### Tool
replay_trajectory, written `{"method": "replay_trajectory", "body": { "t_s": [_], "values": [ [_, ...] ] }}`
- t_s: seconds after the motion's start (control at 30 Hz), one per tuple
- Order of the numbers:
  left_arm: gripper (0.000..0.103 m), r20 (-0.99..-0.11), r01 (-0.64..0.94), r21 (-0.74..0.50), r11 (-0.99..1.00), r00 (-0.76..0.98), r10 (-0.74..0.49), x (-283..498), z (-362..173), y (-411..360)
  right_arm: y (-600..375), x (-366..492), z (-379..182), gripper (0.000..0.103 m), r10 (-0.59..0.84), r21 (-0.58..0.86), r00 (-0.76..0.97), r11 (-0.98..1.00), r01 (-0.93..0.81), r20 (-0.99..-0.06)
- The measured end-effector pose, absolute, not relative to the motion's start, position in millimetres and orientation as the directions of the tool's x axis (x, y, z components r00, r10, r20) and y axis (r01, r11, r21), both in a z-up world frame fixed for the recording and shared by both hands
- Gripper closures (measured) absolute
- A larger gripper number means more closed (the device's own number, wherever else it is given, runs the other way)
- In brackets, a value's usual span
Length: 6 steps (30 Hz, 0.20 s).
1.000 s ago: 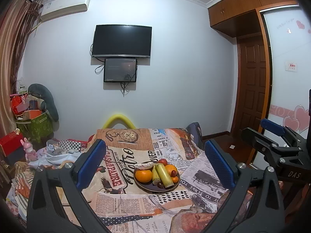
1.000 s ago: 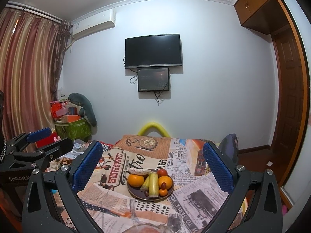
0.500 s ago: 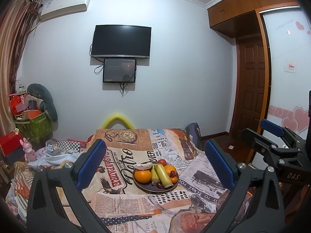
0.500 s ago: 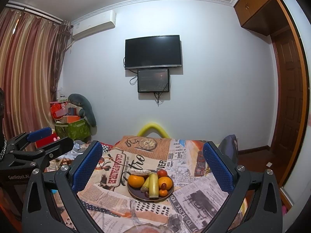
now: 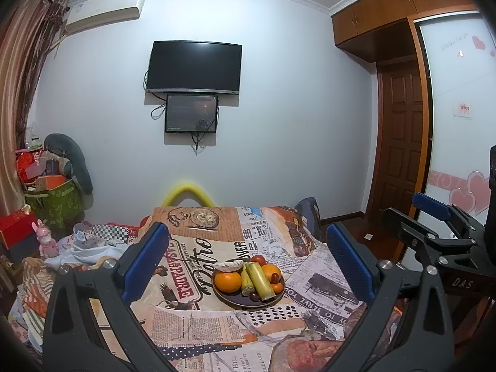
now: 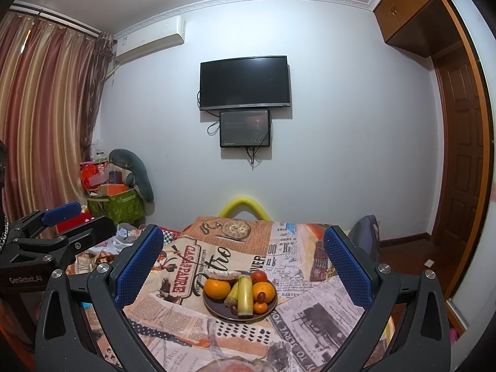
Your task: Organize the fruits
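A dark round plate (image 5: 235, 301) (image 6: 217, 311) sits mid-table on a newspaper-print cloth. It holds two oranges (image 5: 228, 281) (image 6: 217, 288), a yellow-green cylinder-shaped fruit (image 5: 260, 280) (image 6: 245, 294), a banana (image 6: 232, 293), a red tomato (image 5: 258, 259) (image 6: 259, 276) and small dark-red fruits. My left gripper (image 5: 246, 257) is open and empty, well short of the plate. My right gripper (image 6: 243, 257) is open and empty, also short of the plate. Each gripper shows at the edge of the other's view.
The table cloth (image 5: 192, 325) covers the whole table. Clothes and a pink toy (image 5: 46, 241) lie at the left. A green box (image 6: 114, 206) and curtains stand far left. A wooden door (image 5: 400, 142) is at the right. A TV (image 6: 245, 82) hangs on the far wall.
Both views have shifted slightly; the plate sits a little lower and closer in the frames. Both grippers stay open and empty.
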<state>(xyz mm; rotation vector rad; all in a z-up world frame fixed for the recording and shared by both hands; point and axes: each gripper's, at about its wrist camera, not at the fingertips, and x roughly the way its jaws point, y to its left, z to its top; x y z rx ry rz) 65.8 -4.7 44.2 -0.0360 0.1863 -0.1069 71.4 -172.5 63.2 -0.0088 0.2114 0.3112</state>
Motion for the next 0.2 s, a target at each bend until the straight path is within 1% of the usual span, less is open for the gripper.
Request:
{"method": "replay_trajectory", "body": {
  "t_s": [0.2],
  "values": [
    [0.000,-0.180,0.105,-0.042,0.994,0.977,-0.111,64.8,43.9,-6.6,-172.8,71.3,64.0,0.000,0.302,0.023,0.930,0.952,-0.304,-0.209]
  ]
}}
